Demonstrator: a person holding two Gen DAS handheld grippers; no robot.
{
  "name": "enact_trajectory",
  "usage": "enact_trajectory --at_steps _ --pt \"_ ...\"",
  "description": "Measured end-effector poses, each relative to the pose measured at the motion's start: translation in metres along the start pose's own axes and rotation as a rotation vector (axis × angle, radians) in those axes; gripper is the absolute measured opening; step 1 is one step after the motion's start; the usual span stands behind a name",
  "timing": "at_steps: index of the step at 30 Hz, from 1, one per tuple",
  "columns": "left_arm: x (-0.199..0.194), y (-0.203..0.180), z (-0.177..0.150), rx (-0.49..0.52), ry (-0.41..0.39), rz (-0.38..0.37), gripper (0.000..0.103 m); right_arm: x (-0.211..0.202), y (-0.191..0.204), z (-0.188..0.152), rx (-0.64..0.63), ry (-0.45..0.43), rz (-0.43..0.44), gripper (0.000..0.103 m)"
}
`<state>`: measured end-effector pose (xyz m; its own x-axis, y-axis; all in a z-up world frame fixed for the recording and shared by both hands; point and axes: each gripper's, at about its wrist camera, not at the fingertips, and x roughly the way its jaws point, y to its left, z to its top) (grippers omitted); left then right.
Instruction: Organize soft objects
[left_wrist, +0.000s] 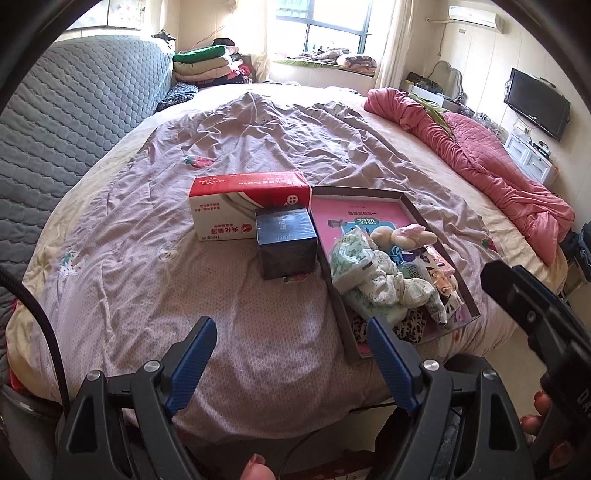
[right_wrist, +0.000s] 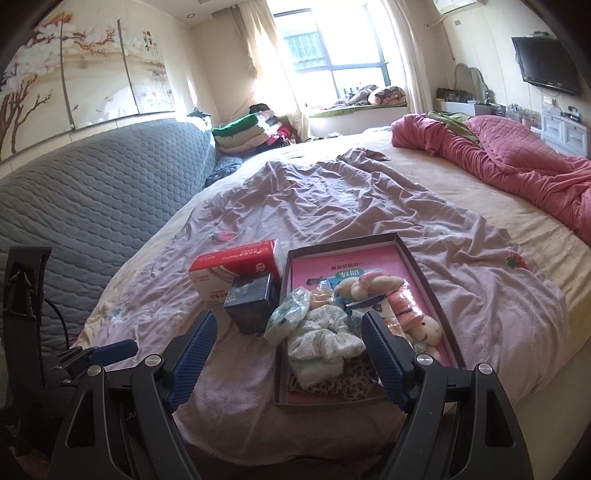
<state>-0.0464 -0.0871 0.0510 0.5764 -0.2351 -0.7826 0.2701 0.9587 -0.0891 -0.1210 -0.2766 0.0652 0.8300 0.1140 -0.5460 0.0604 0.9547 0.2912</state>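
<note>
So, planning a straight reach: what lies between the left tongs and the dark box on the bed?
Nothing but wrinkled pink bedsheet. The left wrist view shows that stretch bare from the open left tongs up to the dark box.

Upside-down Chinese print on the red-and-white tissue pack, upside-down Chinese title on the pink booklet, neither legible

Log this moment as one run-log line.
left gripper: open, empty | right gripper: open, empty | soft items: piled in tray | boxes: beside tray, untouched
</note>
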Motion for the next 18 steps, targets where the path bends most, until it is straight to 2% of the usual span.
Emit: enact_trajectory --at_steps 10,18 --pt "0.002 -0.001 -0.007 0.0 -0.003 0.013 0.083 -0.002 -0.003 -0.015 -0.014 0.017 -0.07 0.082" --pt "0.011 0.0 -0.014 -0.004 0.011 0.021 0.083 0.016 -0.01 -0.03 -0.027 0.099 -0.116 0.082"
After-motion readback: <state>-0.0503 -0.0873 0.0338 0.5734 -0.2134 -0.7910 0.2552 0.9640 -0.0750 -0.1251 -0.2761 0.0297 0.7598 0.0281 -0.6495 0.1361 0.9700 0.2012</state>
